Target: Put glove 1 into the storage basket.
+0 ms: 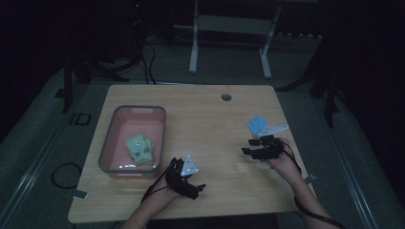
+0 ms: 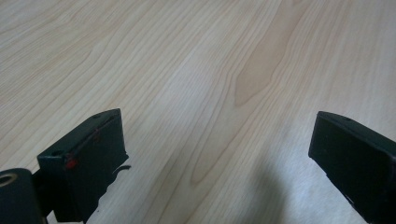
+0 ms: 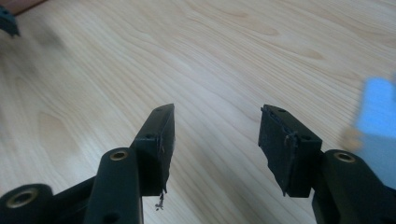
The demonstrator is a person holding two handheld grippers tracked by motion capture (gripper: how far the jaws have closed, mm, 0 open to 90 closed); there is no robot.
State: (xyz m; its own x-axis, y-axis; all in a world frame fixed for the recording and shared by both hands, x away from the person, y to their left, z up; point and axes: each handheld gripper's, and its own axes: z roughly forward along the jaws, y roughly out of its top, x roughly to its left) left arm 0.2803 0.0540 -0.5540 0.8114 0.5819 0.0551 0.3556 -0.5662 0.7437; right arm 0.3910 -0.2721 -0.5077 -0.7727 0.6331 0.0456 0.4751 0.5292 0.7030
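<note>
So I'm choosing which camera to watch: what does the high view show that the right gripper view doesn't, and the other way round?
High view alone: the grey-rimmed pink bin with a pale green item inside, the left claw, and both forearms. Right gripper view alone: a close look at the right claw, its jaws apart with nothing between them. Shared: the wooden table and the light blue object beside the right claw.

A tub stood on the left of the tabletop with a soft toy inside. A small glove-shaped item lay well apart at the right, beyond the right gripper. The left gripper sat just right of the tub.
</note>
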